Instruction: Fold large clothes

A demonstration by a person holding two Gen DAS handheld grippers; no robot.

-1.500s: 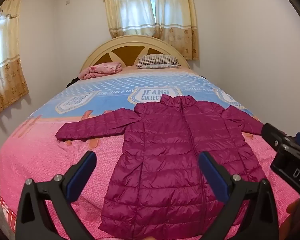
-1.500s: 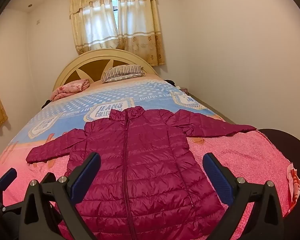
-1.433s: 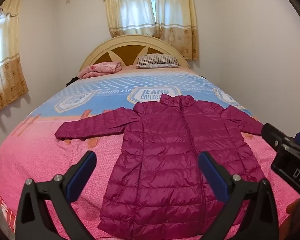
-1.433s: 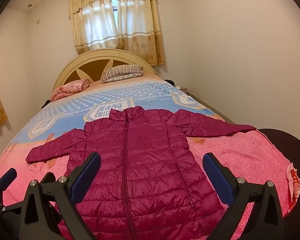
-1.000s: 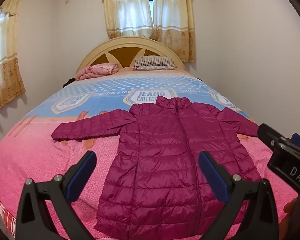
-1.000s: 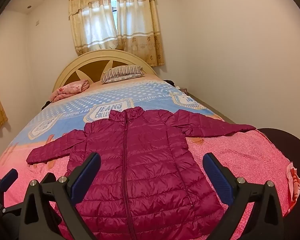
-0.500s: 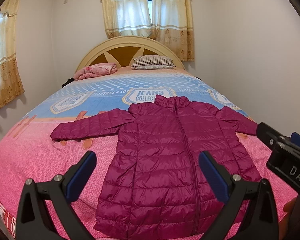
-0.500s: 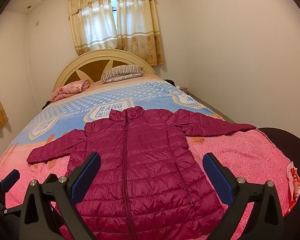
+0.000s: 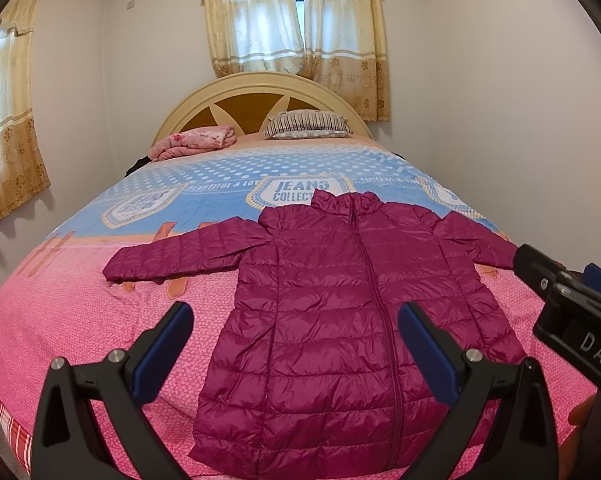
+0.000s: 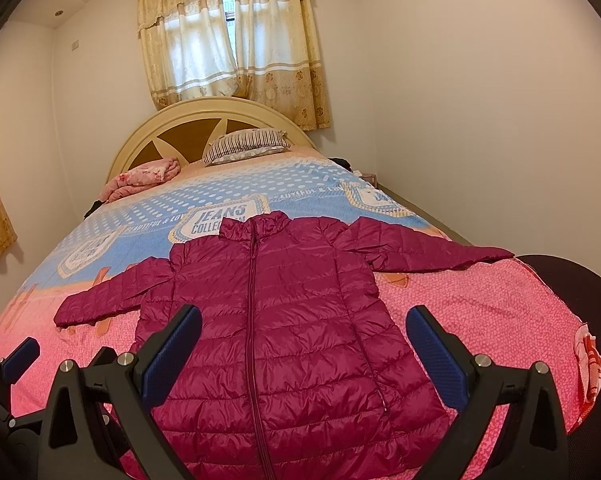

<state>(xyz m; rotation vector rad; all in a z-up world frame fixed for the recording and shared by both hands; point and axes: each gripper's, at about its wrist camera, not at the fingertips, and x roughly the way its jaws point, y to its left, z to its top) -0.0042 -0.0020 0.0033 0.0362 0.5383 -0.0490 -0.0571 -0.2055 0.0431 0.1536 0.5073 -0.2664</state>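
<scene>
A magenta quilted puffer jacket [image 9: 340, 320] lies flat and zipped on the pink and blue bedspread [image 9: 80, 312], collar toward the headboard, both sleeves spread out. It also shows in the right wrist view [image 10: 276, 320]. My left gripper [image 9: 296, 344] is open and empty, held above the jacket's hem. My right gripper [image 10: 304, 348] is open and empty, also above the hem. The right gripper's body shows at the right edge of the left wrist view [image 9: 572, 312]; the left gripper shows at the lower left of the right wrist view [image 10: 12, 364].
A striped pillow [image 9: 306, 124] and a folded pink blanket [image 9: 194, 144] lie by the cream headboard [image 9: 260, 88]. Curtained windows [image 9: 296, 12] are behind. White walls run close along both sides. A dark round object [image 10: 572, 292] stands at the bed's right foot corner.
The left gripper has drifted slightly, so the jacket sits a little further left in its view. The right view is almost unchanged. Both grippers stay open.
</scene>
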